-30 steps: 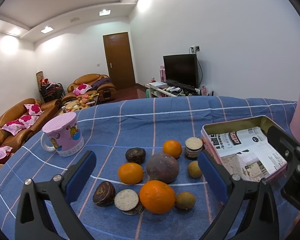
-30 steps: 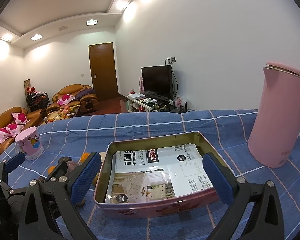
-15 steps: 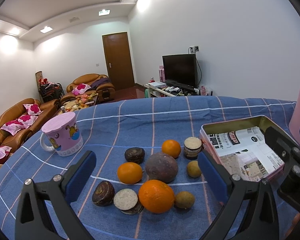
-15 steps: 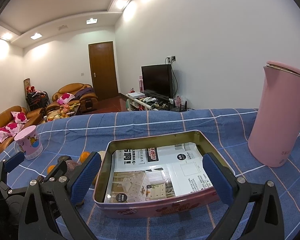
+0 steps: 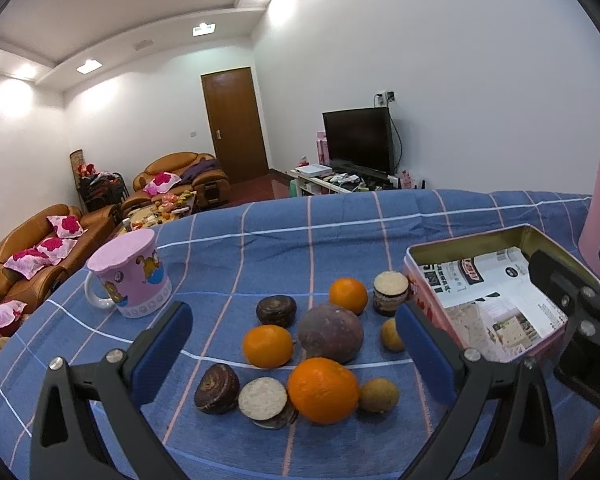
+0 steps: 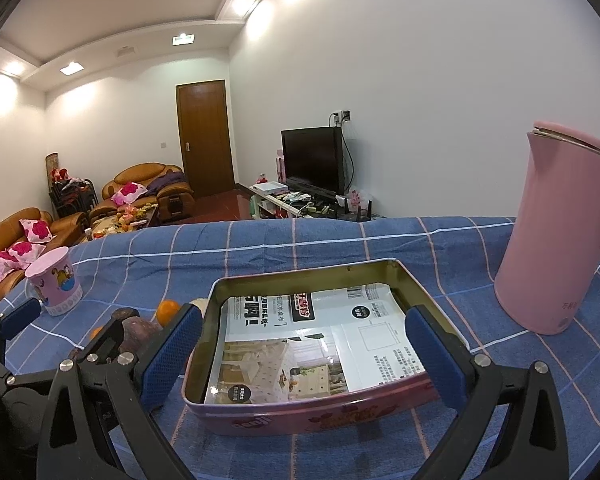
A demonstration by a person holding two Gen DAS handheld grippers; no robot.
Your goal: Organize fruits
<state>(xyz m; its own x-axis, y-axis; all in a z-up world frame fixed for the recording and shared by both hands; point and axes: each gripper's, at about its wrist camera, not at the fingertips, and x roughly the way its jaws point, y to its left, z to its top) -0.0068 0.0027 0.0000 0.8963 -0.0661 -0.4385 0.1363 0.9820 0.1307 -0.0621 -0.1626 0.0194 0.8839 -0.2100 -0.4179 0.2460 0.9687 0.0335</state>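
Fruits lie in a loose group on the blue checked tablecloth (image 5: 340, 240), just left of the pink tin box (image 5: 416, 280). Nearest to the left wrist camera is a large orange (image 5: 323, 390). A small yellow-brown fruit (image 5: 379, 395) touches it on its right, and a cut dark fruit with a pale face (image 5: 263, 399) touches it on its left. A dark brown round fruit (image 5: 216, 388) sits beside this cut one. Behind the large orange rests a dull purple passion fruit (image 5: 331, 333), with a smaller orange (image 5: 267, 346) on its left and another yellow-brown fruit (image 5: 392, 334) on its right. Further back are a second dark round fruit (image 5: 276, 311), a third orange (image 5: 348, 295) and a second cut dark fruit (image 5: 390, 288) standing just beside the wall of the tin.

The left gripper (image 5: 292, 356) hangs over the group, its jaws wide and holding nothing. The right gripper (image 6: 302, 356) is over the tin, also wide and holding nothing, its fingers (image 6: 436, 360) on either side of the tin. Inside the tin lies only a printed paper sheet (image 6: 320, 340).

A pink cartoon mug (image 5: 130, 276) stands well left of the fruits, and a pink kettle (image 6: 556, 232) stands to the right of the tin.
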